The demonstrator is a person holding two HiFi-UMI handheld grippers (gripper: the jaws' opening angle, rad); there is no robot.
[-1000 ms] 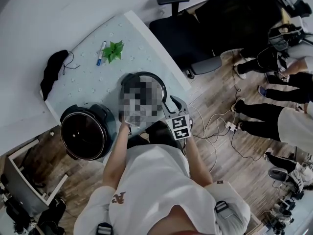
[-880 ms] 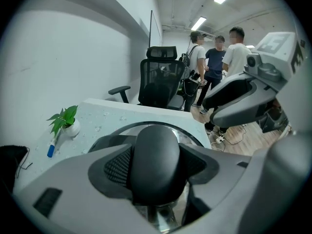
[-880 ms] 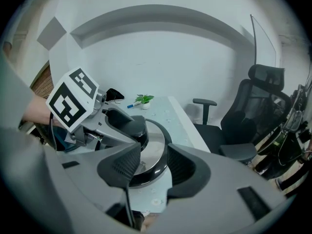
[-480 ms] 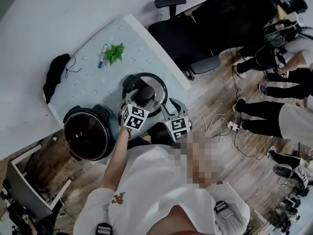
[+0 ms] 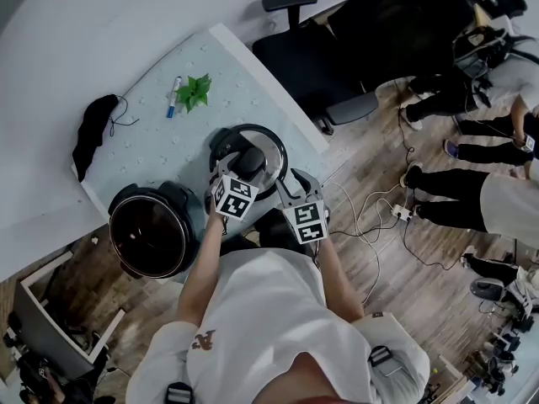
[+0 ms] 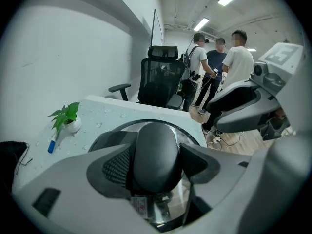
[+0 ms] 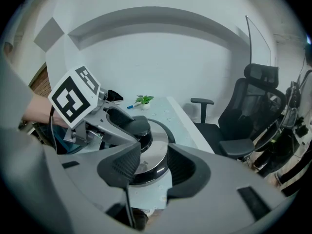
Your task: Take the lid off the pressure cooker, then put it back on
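The pressure cooker's lid (image 5: pixel 257 146), steel with a black rim and a black knob (image 6: pixel 156 155), lies flat on the pale table (image 5: pixel 152 141). To its left the open cooker body (image 5: pixel 152 234) stands at the table's near corner. My left gripper (image 5: pixel 244 171) is over the lid, shut on the knob, with a pad (image 6: pixel 116 165) pressed to each side. In the right gripper view its fingers (image 7: pixel 114 118) wrap the knob. My right gripper (image 7: pixel 148 167) is open just short of the lid's near rim (image 7: pixel 146 172), nothing between its jaws.
A small potted plant (image 5: pixel 195 91) and a blue pen (image 5: pixel 173 98) lie farther back on the table, and a black cloth (image 5: pixel 91 133) at its left edge. A black office chair (image 5: pixel 312 66) stands beyond the table. People (image 5: pixel 472 192) and floor cables (image 5: pixel 370 221) are on the right.
One second ago a blur patch hid the lid and the left gripper. Since half a second ago both grippers and the lid have stayed almost where they were.
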